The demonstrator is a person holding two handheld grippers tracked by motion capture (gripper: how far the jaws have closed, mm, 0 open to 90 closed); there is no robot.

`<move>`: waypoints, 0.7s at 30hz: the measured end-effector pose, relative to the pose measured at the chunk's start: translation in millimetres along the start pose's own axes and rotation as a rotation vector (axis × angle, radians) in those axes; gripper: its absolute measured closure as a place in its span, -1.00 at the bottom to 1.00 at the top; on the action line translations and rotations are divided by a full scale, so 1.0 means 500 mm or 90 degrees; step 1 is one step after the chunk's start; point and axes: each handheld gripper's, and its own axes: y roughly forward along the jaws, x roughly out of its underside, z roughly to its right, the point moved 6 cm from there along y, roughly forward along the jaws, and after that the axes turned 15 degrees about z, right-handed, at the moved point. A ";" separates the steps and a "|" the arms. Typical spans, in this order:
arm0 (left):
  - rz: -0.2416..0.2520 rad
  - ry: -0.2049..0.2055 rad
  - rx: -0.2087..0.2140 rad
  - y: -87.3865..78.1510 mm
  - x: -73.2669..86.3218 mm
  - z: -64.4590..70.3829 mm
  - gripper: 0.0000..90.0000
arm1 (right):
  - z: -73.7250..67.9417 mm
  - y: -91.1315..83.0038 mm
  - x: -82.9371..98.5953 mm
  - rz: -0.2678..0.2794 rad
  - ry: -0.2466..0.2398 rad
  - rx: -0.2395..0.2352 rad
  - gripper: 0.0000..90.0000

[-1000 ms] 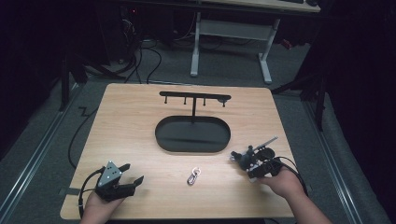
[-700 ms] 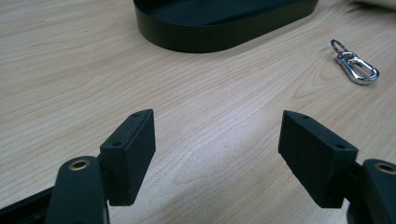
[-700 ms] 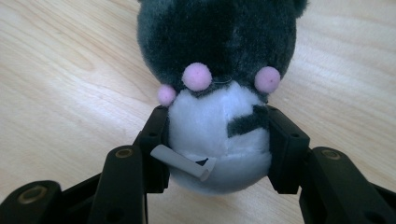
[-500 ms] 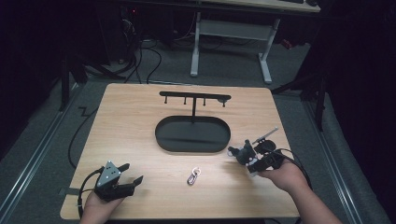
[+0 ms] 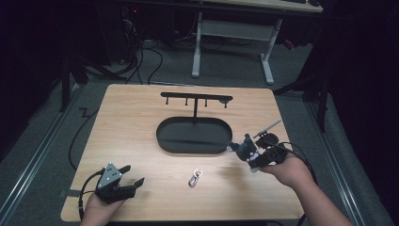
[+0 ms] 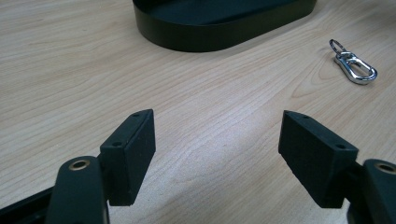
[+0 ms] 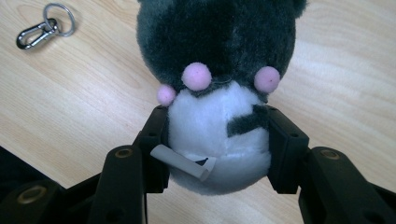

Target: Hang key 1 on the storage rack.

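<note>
A small plush toy (image 7: 219, 70), dark grey with a white belly and pink pom-poms, is clamped between the jaws of my right gripper (image 7: 217, 135). From the high view the toy (image 5: 244, 148) hangs just right of the black oval tray (image 5: 162, 136), above the table. A silver carabiner clip with a key ring (image 5: 195, 177) lies flat on the wood near the front middle; it also appears as the clip (image 6: 355, 65) and the clip (image 7: 42, 29). My left gripper (image 5: 129, 176) rests at the front left, open, nothing between its fingers (image 6: 130, 154).
A black stand with a crossbar and several hooks (image 5: 196, 99) rises from the tray's back. The wooden table (image 5: 131, 113) has bare wood at left and back. Cables trail off both grippers. Beyond the table are a dark floor and a white desk frame (image 5: 230, 28).
My right gripper with the plush toy has shifted slightly left and toward the tray. The left gripper and the clip have not moved.
</note>
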 end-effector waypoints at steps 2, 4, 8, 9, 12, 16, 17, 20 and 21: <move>-0.001 0.001 0.000 0.000 0.000 0.001 -0.38 | -0.004 -0.008 -0.015 0.004 -0.007 -0.003 0.14; -0.001 0.001 0.000 0.000 0.000 0.001 -0.38 | -0.007 -0.012 -0.024 -0.001 -0.011 -0.007 0.14; -0.001 0.000 0.000 -0.001 0.000 0.000 -0.38 | -0.011 -0.019 -0.039 -0.005 -0.011 -0.009 0.14; 0.001 -0.001 -0.001 -0.001 -0.001 -0.001 -0.38 | -0.012 -0.023 -0.049 -0.005 -0.014 -0.011 0.14; 0.003 -0.001 -0.001 -0.001 -0.001 -0.002 -0.38 | -0.016 -0.029 -0.062 -0.006 -0.005 -0.010 0.14; 0.003 -0.001 0.000 -0.001 -0.001 -0.002 -0.38 | -0.017 -0.034 -0.077 -0.002 -0.001 -0.011 0.14; 0.003 -0.001 0.001 -0.001 -0.001 -0.002 -0.38 | -0.016 -0.038 -0.084 -0.003 0.000 -0.009 0.14; 0.003 -0.002 0.001 -0.002 -0.001 -0.003 -0.38 | -0.014 -0.045 -0.098 -0.002 0.001 -0.007 0.14; 0.002 -0.002 0.002 -0.002 -0.001 -0.004 -0.38 | -0.013 -0.048 -0.103 -0.002 0.003 -0.007 0.14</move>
